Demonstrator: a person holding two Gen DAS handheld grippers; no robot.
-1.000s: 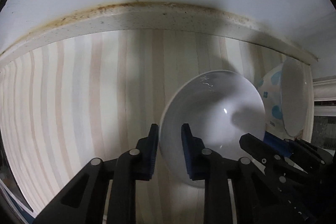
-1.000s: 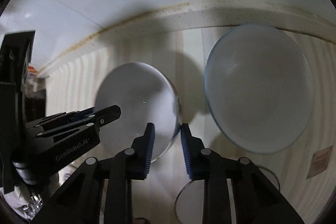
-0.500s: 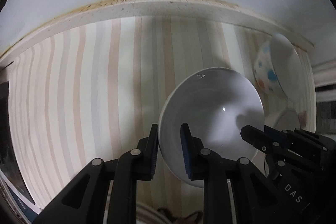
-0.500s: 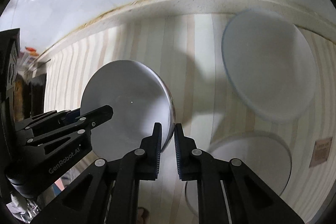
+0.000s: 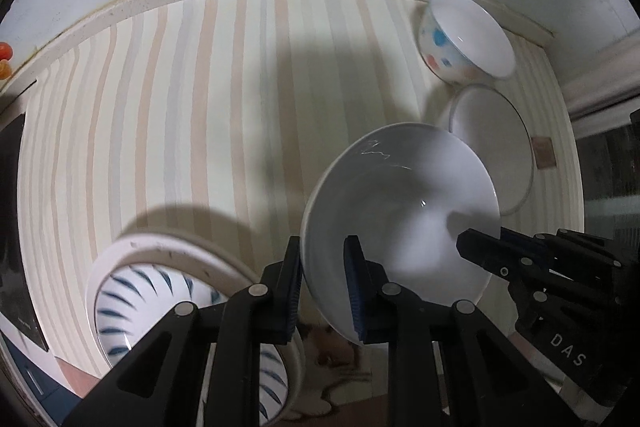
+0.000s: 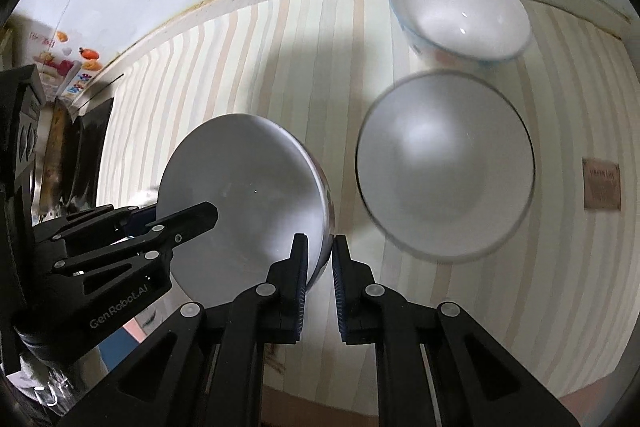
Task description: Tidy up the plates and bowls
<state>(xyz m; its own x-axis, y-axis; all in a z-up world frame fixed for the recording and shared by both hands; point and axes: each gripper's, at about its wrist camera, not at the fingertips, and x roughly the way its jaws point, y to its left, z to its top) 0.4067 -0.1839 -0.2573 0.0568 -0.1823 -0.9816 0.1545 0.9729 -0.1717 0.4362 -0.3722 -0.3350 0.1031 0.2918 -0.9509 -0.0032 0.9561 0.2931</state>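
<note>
Both tools on one white bowl [image 5: 400,227] — I have the left tool [image 5: 322,291] clamped on its near-left rim, one pad outside, one inside, and the right tool [image 6: 320,277] pinched on the opposite rim, its jaws all but together with only the thin wall between them. The bowl rides tilted above the striped counter [image 5: 180,99], clear of the surface as far as I can see. From the left wrist, a blue-streaked bowl [image 5: 152,307] sits low at left, nested in a wider white dish. Far right, by the back wall: a spotted bowl [image 5: 464,39], blue and red dots on its side, with a white plate [image 5: 492,143] just in front of it — whether they touch I cannot tell. A small brown label [image 6: 602,183] lies on the counter right of the plate.
</note>
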